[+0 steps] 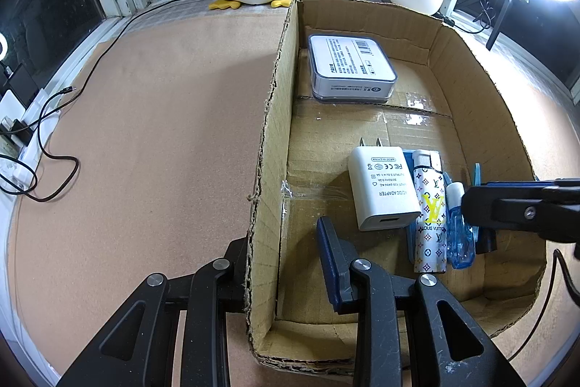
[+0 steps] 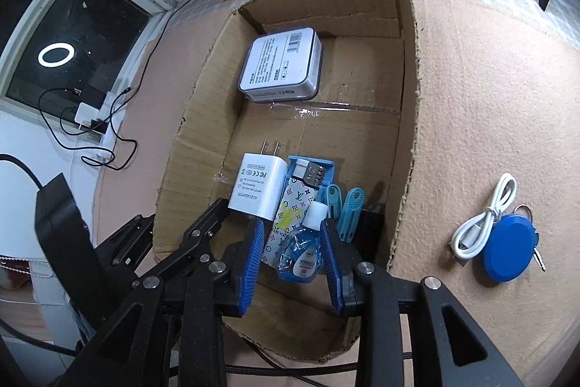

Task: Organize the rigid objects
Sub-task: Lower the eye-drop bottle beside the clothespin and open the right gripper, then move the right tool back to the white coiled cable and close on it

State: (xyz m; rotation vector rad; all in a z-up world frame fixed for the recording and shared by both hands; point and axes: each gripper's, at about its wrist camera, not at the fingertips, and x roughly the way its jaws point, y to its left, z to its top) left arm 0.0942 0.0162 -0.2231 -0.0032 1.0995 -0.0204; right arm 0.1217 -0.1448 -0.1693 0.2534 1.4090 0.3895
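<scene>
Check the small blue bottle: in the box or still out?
In. The bottle lies on the box floor beside the patterned lighter, between the open right gripper fingers.

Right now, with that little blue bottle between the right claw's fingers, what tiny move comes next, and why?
Probably lift the right gripper straight up: its jaws stand open around the small blue bottle, which already lies in the cardboard box beside the patterned lighter.

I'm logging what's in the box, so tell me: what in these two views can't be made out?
- Black item in the cardboard box: right wrist view, mostly behind the turquoise clips; unidentifiable.
- Blue case: patterned lighter covers most of it.
- Left gripper: left wrist view, box wall hides one fingertip.
- Right gripper: whether its pads touch the small clear bottle is unclear.
</scene>
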